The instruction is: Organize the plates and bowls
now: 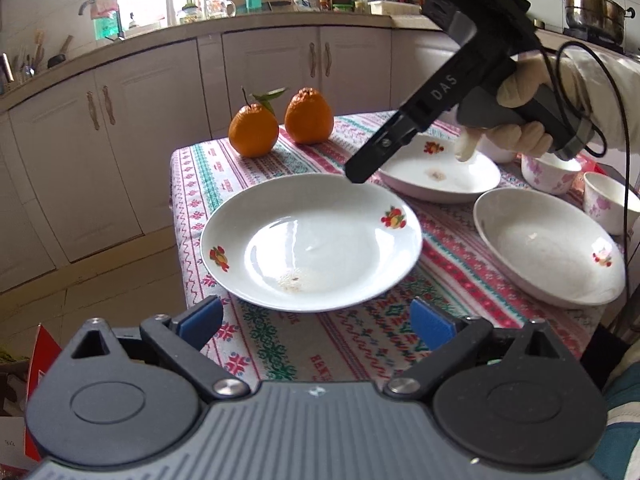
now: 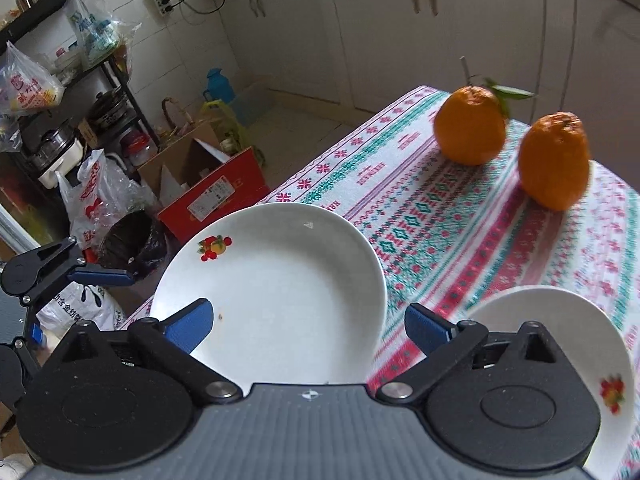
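The left gripper hung with its blue fingers spread wide and nothing between them, just short of the near rim of a white fruit-print plate. That plate lay flat on the surface, covered by a patterned tablecloth, close to its left edge, with a small brown smear in its well. The right gripper, held in a gloved hand, hovered above the plate's far rim; its fingers were likewise parted and empty. A second plate lay behind the first and a third plate to its right, all apart from one another. Two floral bowls stood at the right edge. Two oranges sat side by side at the far corner.
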